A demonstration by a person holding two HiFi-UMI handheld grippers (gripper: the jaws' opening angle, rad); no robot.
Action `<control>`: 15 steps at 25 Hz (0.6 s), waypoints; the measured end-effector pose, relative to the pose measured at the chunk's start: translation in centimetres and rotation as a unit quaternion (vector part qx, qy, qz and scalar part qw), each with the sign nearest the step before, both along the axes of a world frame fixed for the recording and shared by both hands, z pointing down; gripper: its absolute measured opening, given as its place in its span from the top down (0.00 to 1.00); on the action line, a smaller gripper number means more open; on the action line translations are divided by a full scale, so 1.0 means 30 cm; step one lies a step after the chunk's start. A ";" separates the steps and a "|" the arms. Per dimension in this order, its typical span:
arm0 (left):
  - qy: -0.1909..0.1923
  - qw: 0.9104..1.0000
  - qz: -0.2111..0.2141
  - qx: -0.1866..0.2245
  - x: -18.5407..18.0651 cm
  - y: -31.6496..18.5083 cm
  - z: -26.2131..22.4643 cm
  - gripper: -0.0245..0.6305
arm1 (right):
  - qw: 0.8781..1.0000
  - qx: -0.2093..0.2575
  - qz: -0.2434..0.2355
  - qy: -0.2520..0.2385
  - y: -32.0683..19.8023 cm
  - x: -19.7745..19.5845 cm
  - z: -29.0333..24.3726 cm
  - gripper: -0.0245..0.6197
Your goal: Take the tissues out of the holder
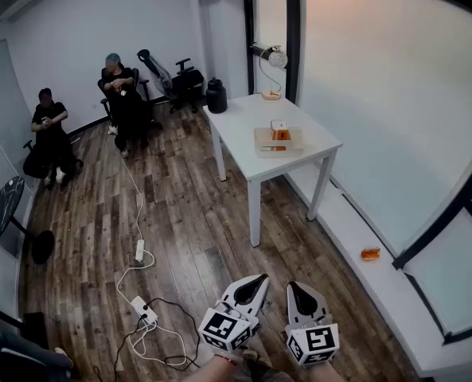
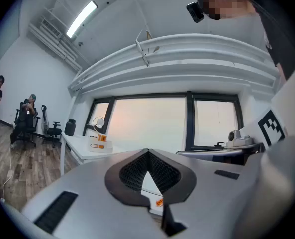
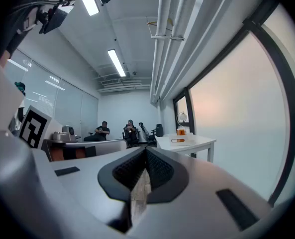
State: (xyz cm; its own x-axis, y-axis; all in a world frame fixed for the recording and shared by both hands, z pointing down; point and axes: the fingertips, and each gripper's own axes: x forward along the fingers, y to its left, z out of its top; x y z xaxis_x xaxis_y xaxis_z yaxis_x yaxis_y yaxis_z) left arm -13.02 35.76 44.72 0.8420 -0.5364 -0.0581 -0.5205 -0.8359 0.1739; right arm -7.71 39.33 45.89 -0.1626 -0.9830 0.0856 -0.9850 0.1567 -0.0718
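Note:
A pale tray-like tissue holder (image 1: 279, 142) with an orange and white pack standing in it sits on the white table (image 1: 243, 126) by the window, far ahead of me. My left gripper (image 1: 260, 278) and right gripper (image 1: 293, 286) hang low over the wooden floor, side by side and well short of the table. Both have their jaws closed tip to tip with nothing between them. The holder (image 2: 98, 144) shows small beyond the left gripper (image 2: 147, 151) in the left gripper view. It also appears as the distant holder (image 3: 178, 140) past the right gripper (image 3: 146, 149).
Two people sit on office chairs (image 1: 120, 94) at the back left. A white cable and power strip (image 1: 144, 310) lie on the floor ahead left. A desk lamp (image 1: 271, 62) and dark jug (image 1: 216, 95) stand on the table. A round black side table (image 1: 3, 209) is at left, and a low white ledge (image 1: 363, 245) runs along the window.

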 end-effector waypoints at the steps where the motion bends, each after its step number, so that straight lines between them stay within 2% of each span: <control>1: 0.001 1.000 0.000 0.001 0.007 0.006 -0.001 0.96 | 1.000 0.002 0.000 0.001 0.006 0.009 0.000 0.95; 9: 0.006 1.000 -0.004 0.004 0.048 0.056 0.002 0.96 | 1.000 0.008 0.002 -0.015 0.041 0.071 0.001 0.95; 15: 0.010 1.000 -0.011 0.003 0.080 -0.001 -0.004 0.96 | 1.000 0.011 0.001 -0.014 0.010 0.125 -0.009 0.95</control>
